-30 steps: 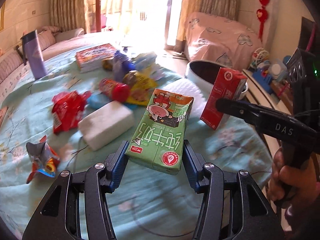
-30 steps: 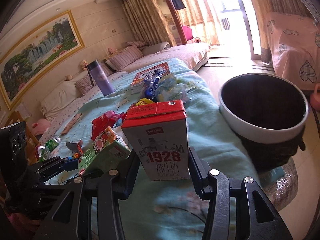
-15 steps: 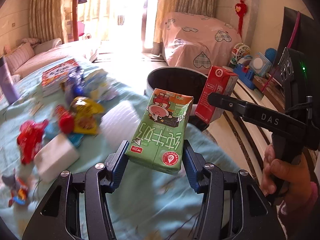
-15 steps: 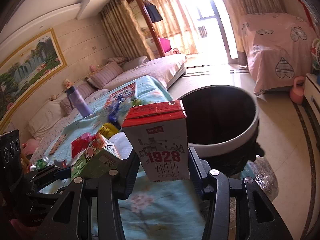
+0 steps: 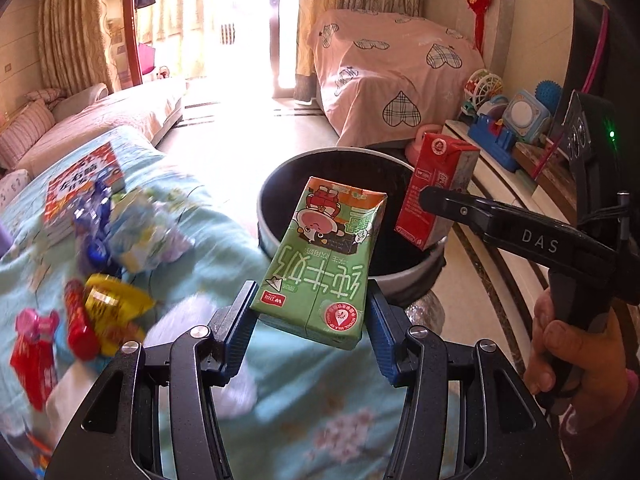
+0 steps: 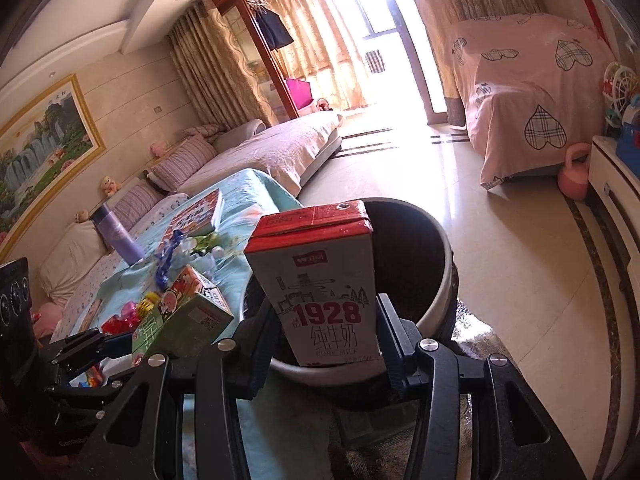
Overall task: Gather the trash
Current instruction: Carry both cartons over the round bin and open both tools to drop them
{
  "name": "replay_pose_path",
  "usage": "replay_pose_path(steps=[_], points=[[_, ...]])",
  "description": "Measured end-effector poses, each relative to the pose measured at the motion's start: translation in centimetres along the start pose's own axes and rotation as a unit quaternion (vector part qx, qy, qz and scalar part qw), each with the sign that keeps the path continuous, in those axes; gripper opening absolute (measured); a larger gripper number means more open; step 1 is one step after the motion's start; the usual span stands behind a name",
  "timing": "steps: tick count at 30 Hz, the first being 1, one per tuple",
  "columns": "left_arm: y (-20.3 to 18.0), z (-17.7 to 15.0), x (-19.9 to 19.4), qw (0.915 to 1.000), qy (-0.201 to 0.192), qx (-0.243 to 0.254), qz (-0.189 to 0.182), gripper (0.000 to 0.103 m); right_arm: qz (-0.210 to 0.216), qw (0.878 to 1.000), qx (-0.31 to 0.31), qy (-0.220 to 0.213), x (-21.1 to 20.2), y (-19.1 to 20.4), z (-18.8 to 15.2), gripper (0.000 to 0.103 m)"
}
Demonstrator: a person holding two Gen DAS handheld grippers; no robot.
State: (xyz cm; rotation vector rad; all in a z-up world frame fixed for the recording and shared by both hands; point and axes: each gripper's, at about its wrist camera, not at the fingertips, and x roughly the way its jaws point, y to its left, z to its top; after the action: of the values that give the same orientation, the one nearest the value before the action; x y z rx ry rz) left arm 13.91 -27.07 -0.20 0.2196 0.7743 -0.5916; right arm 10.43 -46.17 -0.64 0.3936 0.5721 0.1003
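My left gripper (image 5: 310, 318) is shut on a green milk carton (image 5: 324, 256) and holds it in the air at the near rim of the round trash bin (image 5: 280, 184). My right gripper (image 6: 326, 336) is shut on a red-topped white "1928" milk carton (image 6: 320, 284), upright over the bin (image 6: 436, 288). In the left wrist view the red carton (image 5: 434, 190) hangs over the bin's right side. In the right wrist view the green carton (image 6: 180, 320) shows at lower left. Several wrappers (image 5: 108, 312) lie on the blue tablecloth (image 5: 192, 216).
A book (image 5: 82, 184) lies at the table's far end and a purple bottle (image 6: 116, 236) stands by it. A sofa (image 6: 264, 152) runs along the left wall. A pink-covered piece of furniture (image 5: 396, 76) and a toy shelf (image 5: 504, 124) stand beyond the bin.
Both grippers have swung right from over the table toward the bin, each still holding its carton. The bin is now directly under the red carton and just beyond the green one.
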Motion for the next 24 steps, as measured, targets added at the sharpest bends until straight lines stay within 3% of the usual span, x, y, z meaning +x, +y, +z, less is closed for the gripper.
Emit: replay_pose_path(steps=[19, 21, 23, 24], points=[[-0.2, 4.1, 5.9, 0.9989, 0.045, 0.000, 0.007, 0.053, -0.016, 0.998, -0.019, 0.063, 4.2, -2.3, 1.7, 0.049], [-0.1, 4.3, 6.1, 0.9987, 0.051, -0.006, 0.004, 0.059, -0.018, 0.998, -0.016, 0.063, 4.0, -2.4, 1.8, 0.051], [0.1, 4.2, 6.0, 0.9987, 0.049, -0.014, 0.007, 0.071, -0.014, 0.998, -0.009, 0.064, 3.8, -2.7, 1.9, 0.051], [0.3, 4.2, 5.7, 0.9988, 0.045, -0.018, 0.008, 0.072, -0.013, 0.998, -0.007, 0.063, 3.7, -2.8, 1.9, 0.051]])
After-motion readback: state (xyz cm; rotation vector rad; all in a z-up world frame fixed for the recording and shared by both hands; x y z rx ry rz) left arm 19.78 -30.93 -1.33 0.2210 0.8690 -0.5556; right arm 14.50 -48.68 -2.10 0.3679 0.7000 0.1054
